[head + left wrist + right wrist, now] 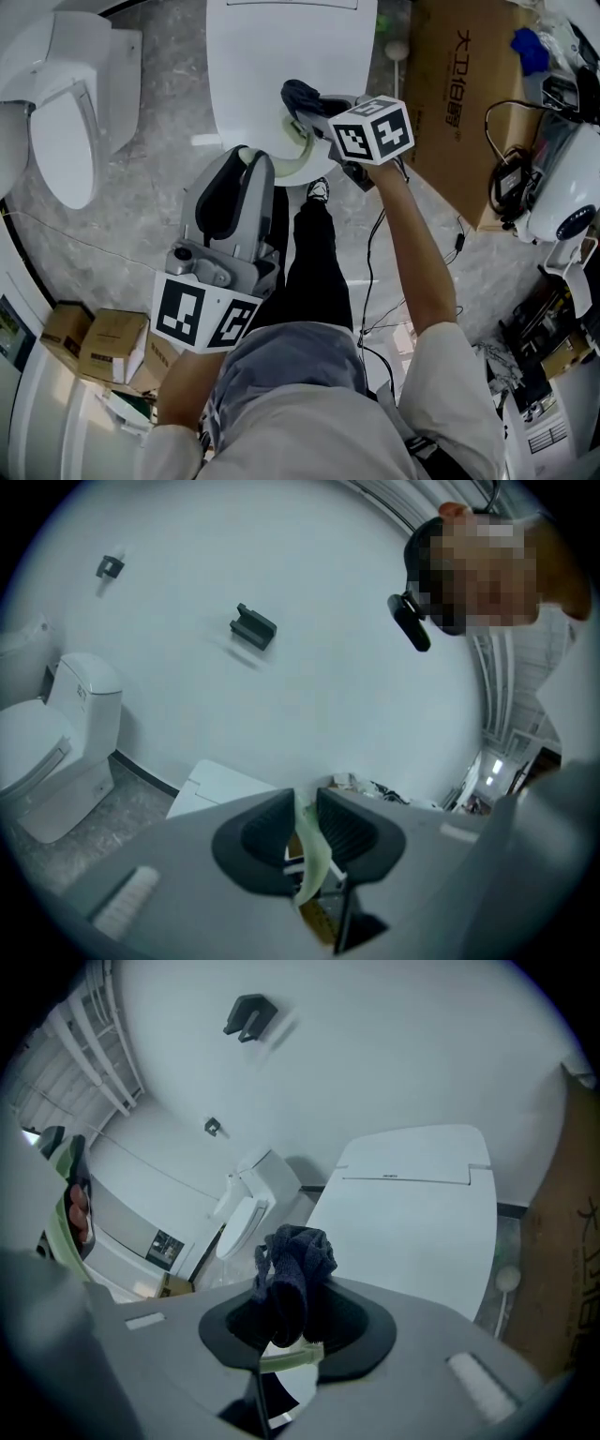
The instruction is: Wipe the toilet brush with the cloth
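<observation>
My left gripper [302,829] is clamped on the pale green toilet brush [315,862], holding it above the near edge of the closed toilet [272,56]. My right gripper [292,1321] pinches the dark cloth [292,1258] against the brush. I judge the wiping begun, not finished.

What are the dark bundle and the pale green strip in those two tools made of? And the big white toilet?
The cloth in the right gripper is dark blue, fuzzy and bunched: likely soft microfibre or knit fabric. The toilet brush, the pale green strip in the left gripper, is smooth and curves: probably flexible plastic or silicone. The toilet is glossy white: ceramic or hard plastic.
</observation>
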Tool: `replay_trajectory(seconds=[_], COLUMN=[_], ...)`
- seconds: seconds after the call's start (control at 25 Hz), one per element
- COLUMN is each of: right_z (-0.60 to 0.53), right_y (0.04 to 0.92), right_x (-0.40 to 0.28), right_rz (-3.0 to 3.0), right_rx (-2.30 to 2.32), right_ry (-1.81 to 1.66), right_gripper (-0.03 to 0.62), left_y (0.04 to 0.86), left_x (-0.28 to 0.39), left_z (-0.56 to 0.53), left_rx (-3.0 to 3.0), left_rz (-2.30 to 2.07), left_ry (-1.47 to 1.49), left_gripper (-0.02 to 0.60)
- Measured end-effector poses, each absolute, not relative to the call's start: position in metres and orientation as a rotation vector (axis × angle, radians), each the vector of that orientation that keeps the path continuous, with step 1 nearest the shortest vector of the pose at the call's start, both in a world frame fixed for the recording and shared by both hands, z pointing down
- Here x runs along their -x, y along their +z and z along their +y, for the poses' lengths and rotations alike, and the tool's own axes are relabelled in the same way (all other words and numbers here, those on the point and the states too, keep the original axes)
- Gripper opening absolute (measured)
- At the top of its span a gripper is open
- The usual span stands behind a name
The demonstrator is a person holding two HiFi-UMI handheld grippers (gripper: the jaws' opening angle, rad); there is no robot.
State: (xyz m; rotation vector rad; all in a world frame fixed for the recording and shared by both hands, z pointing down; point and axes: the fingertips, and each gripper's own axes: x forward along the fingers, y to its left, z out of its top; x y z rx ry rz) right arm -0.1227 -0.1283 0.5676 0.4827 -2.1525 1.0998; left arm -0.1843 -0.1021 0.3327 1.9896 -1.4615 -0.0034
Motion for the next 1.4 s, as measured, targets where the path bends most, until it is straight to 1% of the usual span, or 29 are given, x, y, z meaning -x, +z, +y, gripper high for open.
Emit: replay_trajectory(seconds=[0.76,1.4], right_z=[-0.136,-0.142], right_y=[0.613,0.636], right_x=[0.15,0.152], right_rz=[-1.985,-1.879], right_rx=[-0.311,-0.257], right_ry=[1.078,1.076], right_gripper=[0.092,0.092], left_y=[0.336,0.338], left_x=[0.188,0.191], left_z=[-0.102,-0.103], left_rx=[-1.977,-1.973], left_rz=[-1.465,-1.472], left_ry=[-0.018,-0.021], left_gripper=[0.0,0.0])
